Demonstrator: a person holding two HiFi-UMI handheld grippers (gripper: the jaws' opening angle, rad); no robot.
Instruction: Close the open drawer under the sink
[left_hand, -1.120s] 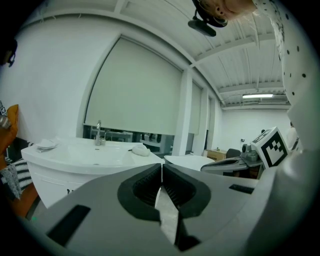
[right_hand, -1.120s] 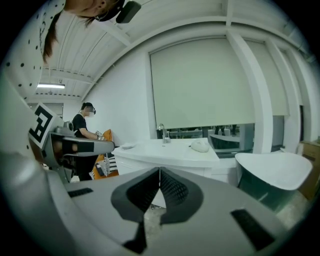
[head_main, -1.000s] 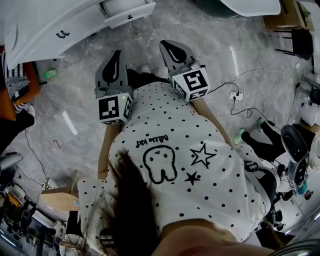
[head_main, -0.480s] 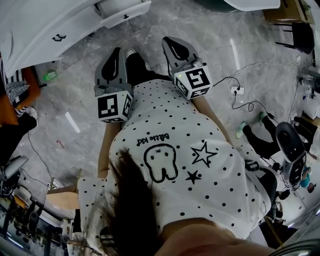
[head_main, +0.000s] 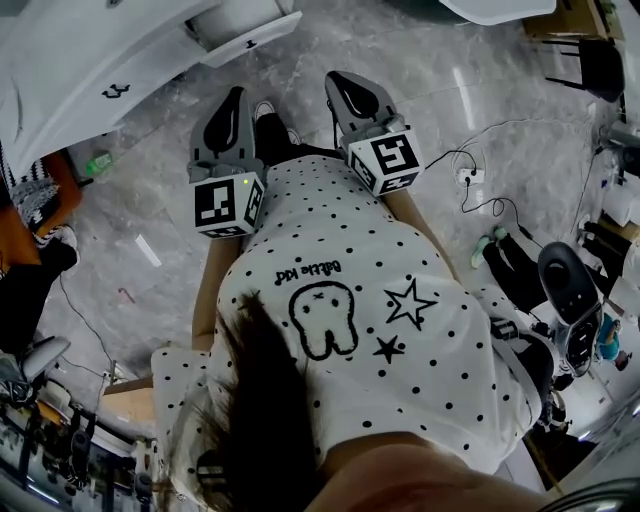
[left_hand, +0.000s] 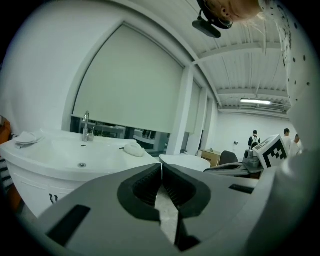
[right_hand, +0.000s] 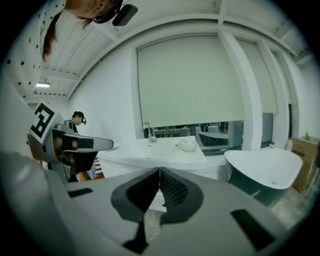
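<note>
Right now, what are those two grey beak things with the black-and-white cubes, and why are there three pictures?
Those beaks are grippers. A person in a dotted shirt holds the left gripper and the right gripper, one in each hand. The picture from above comes from a camera on the person's head. The other two come from cameras riding on each gripper, looking along its jaws. Both grippers are shut and hold nothing. Ahead stands a white sink with a tap and a white lump on its top. Under it a drawer hangs open, not yet pushed shut.
</note>
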